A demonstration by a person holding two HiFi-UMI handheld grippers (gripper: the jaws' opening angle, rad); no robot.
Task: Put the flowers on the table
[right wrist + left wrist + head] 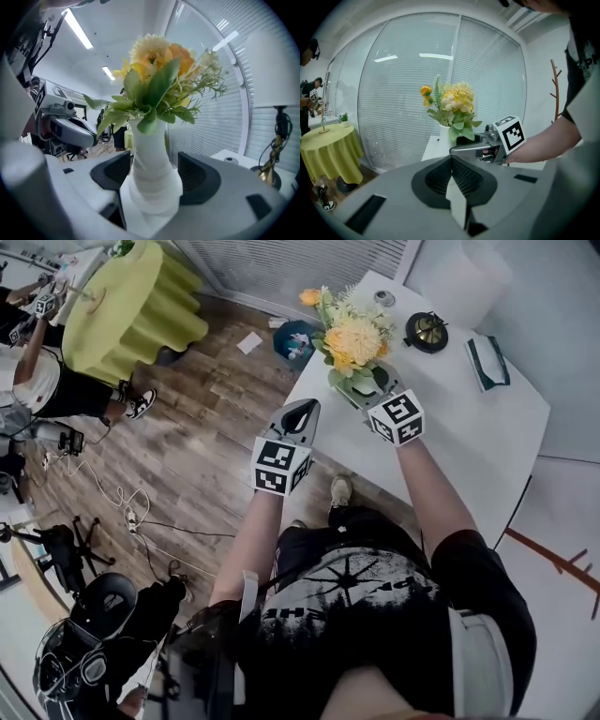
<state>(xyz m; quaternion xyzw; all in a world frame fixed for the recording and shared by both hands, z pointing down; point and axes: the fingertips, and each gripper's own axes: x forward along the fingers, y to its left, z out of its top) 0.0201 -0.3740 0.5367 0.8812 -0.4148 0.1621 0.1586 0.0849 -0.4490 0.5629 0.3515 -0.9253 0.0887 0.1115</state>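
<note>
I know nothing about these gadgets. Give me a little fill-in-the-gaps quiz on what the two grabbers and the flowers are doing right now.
1. The right gripper has its jaws open on either side of a white ___ holding the flowers.
2. The left gripper has its jaws ___, with nothing between them.
3. The table under the flowers is ___ in colour.
4. The floor beside that table is made of ___.

Missing words: vase; shut; white; wood.
</note>
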